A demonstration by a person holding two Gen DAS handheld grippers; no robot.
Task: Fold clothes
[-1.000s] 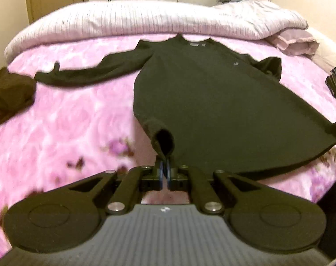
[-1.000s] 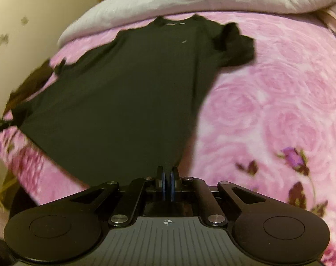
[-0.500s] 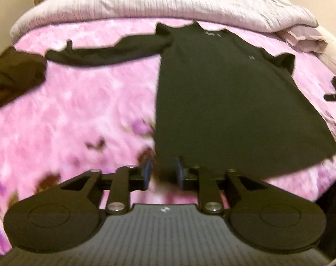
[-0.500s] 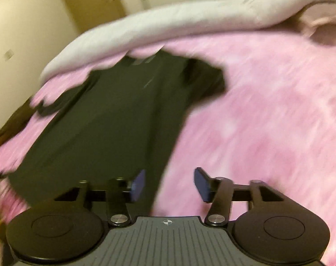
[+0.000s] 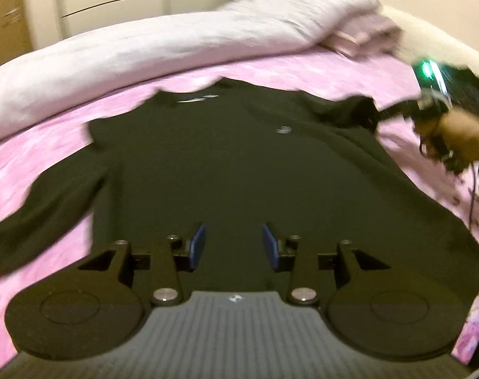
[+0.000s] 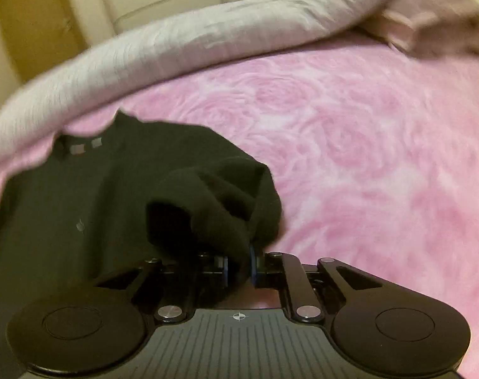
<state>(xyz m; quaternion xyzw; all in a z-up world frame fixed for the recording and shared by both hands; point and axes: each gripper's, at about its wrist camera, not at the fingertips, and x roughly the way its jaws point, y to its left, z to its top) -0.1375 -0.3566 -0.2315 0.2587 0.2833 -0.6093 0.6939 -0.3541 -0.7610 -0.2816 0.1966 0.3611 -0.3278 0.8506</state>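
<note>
A black long-sleeved top (image 5: pixel 233 164) lies flat on the pink rose-patterned bedspread (image 5: pixel 43 145), collar toward the far side. My left gripper (image 5: pixel 233 246) is open and empty, hovering over the lower middle of the top. My right gripper (image 6: pixel 239 268) is shut on the bunched right sleeve (image 6: pixel 220 202) of the top (image 6: pixel 81 214), at its right edge. In the left wrist view the right gripper and the hand holding it (image 5: pixel 454 132) show at the far right beside that sleeve. The left sleeve (image 5: pixel 40 218) stretches out to the left.
A rolled grey-lilac duvet (image 5: pixel 138 60) lies along the far side of the bed, also in the right wrist view (image 6: pixel 208 34). A folded pink cloth (image 6: pixel 429 25) sits at the far right. Wardrobe doors stand behind. Bare bedspread (image 6: pixel 366 158) extends right of the top.
Both grippers let go of the hem and opened. The left moved forward over the top's body. The right moved up to the right sleeve and closed on it.
</note>
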